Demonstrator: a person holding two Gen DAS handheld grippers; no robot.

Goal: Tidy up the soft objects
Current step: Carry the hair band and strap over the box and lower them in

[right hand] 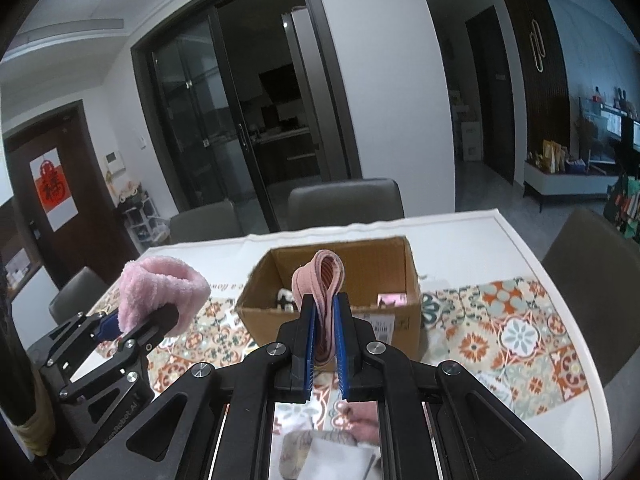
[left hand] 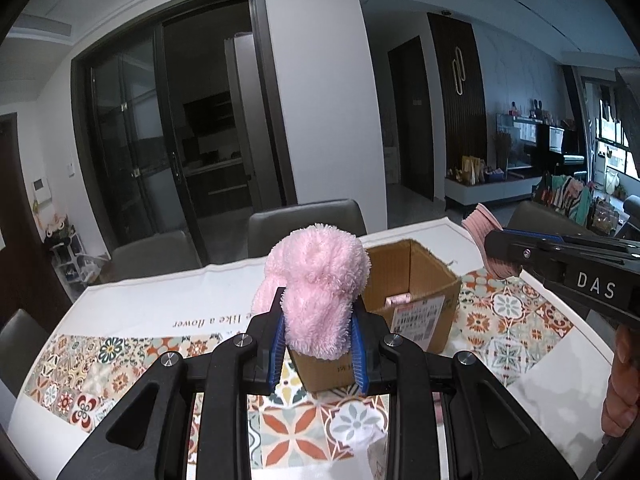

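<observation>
Pink and fluffy, the plush sock (left hand: pixel 316 292) is pinched low down between the blue pads of the left gripper (left hand: pixel 318 344), so its loose cuff balloons out above the jaws; from the right wrist view the same fuzzy sock (right hand: pixel 160 292) is held up over the near-left part of the table, short of the box. The right gripper (right hand: pixel 326 340) is clamped nearly together on a thinner ribbed pink sock (right hand: pixel 322 280), folded into a loop that stands up between the fingers, seemingly gripped at the fold so both ends stay gathered. Both tools point toward the open cardboard box (right hand: pixel 400 264), which sits on the patterned tablecloth (right hand: pixel 512 332) with its flaps cut away and a shipping label on the near wall. Inside it something small and pink (right hand: pixel 392 300) and a dark-and-white item (right hand: pixel 285 300) already lie on the bottom, which suggests the box is the collecting place. Judging by the height, each sock is being carried clear of the rim for dropping in. More soft pieces lie blurred beneath the right gripper.
</observation>
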